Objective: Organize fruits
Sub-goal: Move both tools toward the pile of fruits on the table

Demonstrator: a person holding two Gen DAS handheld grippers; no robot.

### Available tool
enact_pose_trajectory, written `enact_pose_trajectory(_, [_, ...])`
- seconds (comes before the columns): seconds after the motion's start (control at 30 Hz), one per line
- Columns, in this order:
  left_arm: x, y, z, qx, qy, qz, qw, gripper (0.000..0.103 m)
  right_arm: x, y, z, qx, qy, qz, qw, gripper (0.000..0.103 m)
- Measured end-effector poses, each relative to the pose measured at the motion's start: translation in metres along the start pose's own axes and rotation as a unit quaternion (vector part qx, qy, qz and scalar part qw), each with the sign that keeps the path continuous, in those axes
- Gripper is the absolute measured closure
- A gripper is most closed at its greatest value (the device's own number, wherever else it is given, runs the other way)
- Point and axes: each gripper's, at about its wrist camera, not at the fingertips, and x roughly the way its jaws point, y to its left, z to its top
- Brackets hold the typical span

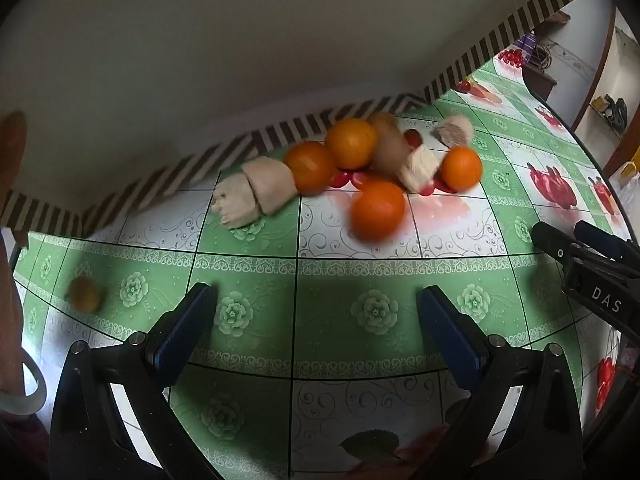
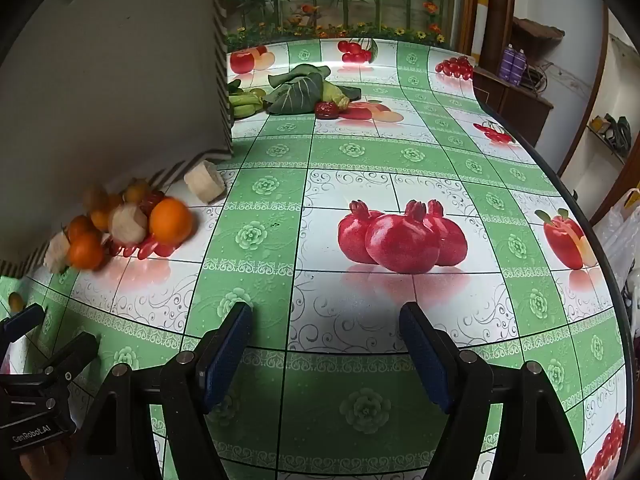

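Several oranges lie in a pile with pale cut chunks and small red fruits near the wall; the pile shows at the left of the right wrist view. A small yellow-green fruit lies alone at the left. My left gripper is open and empty, above the tablecloth in front of the pile. My right gripper is open and empty, over the cloth right of the pile; it also shows in the left wrist view.
A fruit-print green and white tablecloth covers the table. At the far end lie green leaves, green bananas and a dark red fruit. A striped wall edge borders the table. The table's curved edge runs on the right.
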Motion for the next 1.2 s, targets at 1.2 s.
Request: enact_pose_trajectory(1.2, [0.0006, -0.0008, -0.0012, 0.001, 0.001, 0.001, 1.0000, 0.000, 0.0006, 0.0006, 0.0008, 0.000, 0.000, 0.000, 1.000, 0.028])
